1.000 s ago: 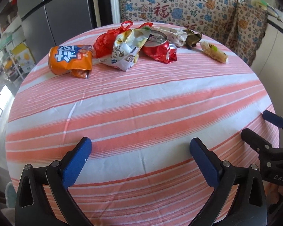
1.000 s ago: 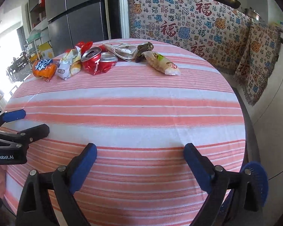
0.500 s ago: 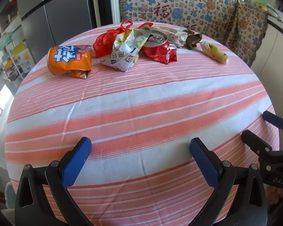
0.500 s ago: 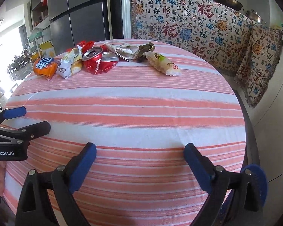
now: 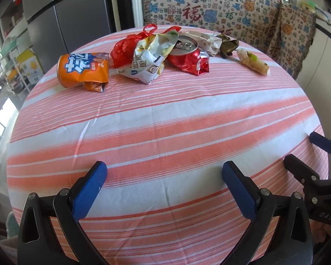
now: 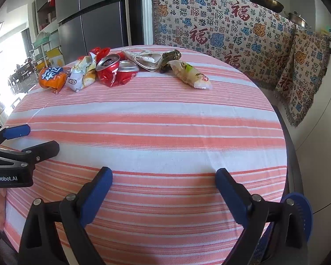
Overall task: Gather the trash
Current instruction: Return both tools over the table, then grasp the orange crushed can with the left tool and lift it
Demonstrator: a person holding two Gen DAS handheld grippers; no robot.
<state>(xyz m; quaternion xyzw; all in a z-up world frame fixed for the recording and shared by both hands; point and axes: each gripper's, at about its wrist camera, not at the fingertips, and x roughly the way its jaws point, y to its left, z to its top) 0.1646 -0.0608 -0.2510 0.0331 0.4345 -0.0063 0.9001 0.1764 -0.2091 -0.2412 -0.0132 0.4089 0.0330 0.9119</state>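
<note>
Little change is seen since a second ago: both blue-padded grippers, left (image 5: 163, 174) and right (image 6: 163, 178), are held wide and empty, apparently well short of the crushed red drink can (image 5: 186, 55).

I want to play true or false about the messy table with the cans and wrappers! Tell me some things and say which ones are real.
1. Both grippers are open and hold nothing. True: the left gripper and the right gripper hang over bare striped tablecloth.
2. The orange can stands upright. False: it lies on its side, dented.
3. The red can is crushed. True.
4. The trash is piled right under the grippers. False: it sits along the far side of the table.
5. The clear-wrapped snack lies apart at the right end of the row. True.
6. The tablecloth is blue with dots. False: it has orange-pink and white stripes.
</note>
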